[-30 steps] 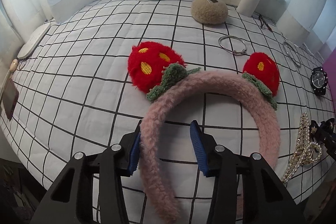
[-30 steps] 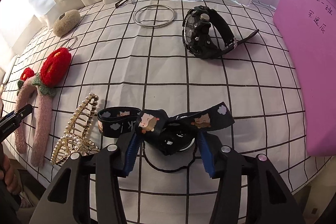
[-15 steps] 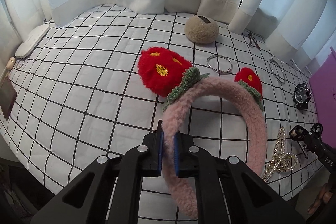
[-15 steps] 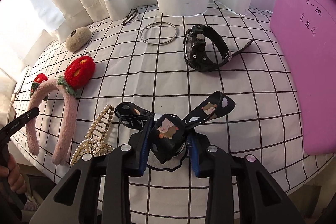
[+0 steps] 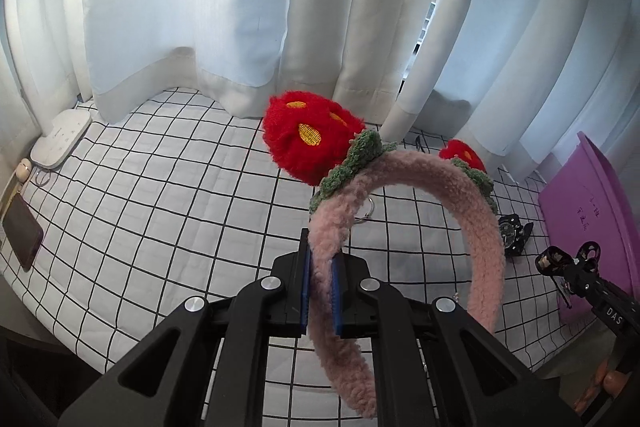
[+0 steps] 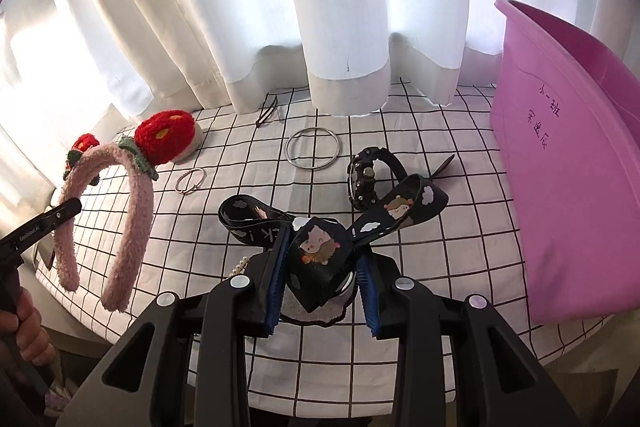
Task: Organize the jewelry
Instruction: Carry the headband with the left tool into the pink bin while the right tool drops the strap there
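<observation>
My left gripper (image 5: 320, 291) is shut on a pink fuzzy headband (image 5: 484, 235) with red pompom flowers and holds it lifted above the checked cloth. It also shows in the right wrist view (image 6: 136, 211). My right gripper (image 6: 322, 275) is shut on a black bow hair tie (image 6: 320, 247) with cartoon prints, raised above the cloth; it also shows in the left wrist view (image 5: 560, 259). The purple bin (image 6: 572, 163) stands at the right.
On the cloth lie a black watch (image 6: 364, 179), a large metal bangle (image 6: 314, 149), a small metal ring (image 6: 190, 181), a dark hair clip (image 6: 266, 115) and a pearl clip (image 6: 240, 265). A white device (image 5: 60, 139) and a phone (image 5: 22, 231) lie far left. Curtains hang behind.
Both grippers shut on their items and lifted them off the cloth: the left on the headband, the right on the bow.
</observation>
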